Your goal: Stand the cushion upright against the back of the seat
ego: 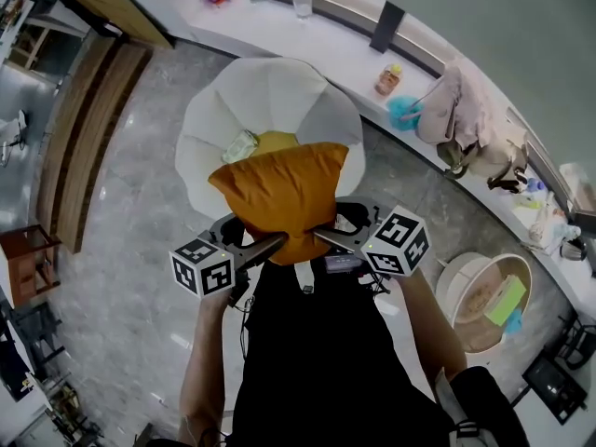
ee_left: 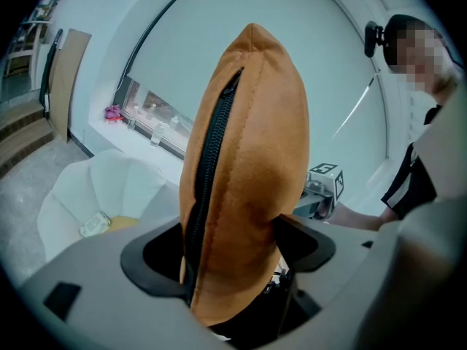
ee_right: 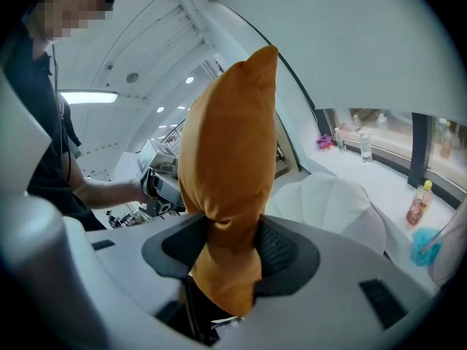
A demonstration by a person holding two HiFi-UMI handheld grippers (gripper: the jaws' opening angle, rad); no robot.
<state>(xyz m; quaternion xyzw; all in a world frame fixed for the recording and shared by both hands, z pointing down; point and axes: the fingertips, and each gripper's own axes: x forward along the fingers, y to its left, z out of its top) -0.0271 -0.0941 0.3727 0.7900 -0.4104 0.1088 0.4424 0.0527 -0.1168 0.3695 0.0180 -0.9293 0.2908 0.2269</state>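
Observation:
An orange cushion (ego: 282, 192) with a black zipper hangs in the air in front of a white shell-shaped armchair (ego: 270, 96). My left gripper (ego: 265, 243) is shut on the cushion's lower left edge, the zipper side (ee_left: 241, 195) filling the left gripper view. My right gripper (ego: 326, 237) is shut on the lower right corner, where the fabric (ee_right: 230, 195) is pinched between the dark pads. On the armchair's seat lie a yellow seat pad (ego: 275, 142) and a small clear packet (ego: 238, 145), partly hidden behind the cushion.
A long white counter (ego: 345, 45) curves behind the armchair, carrying glasses, a bottle (ego: 387, 79), a teal item and a pile of cloth (ego: 466, 110). A round tub (ego: 484, 301) stands on the floor at right. Grey marble floor (ego: 130, 203) lies to the left.

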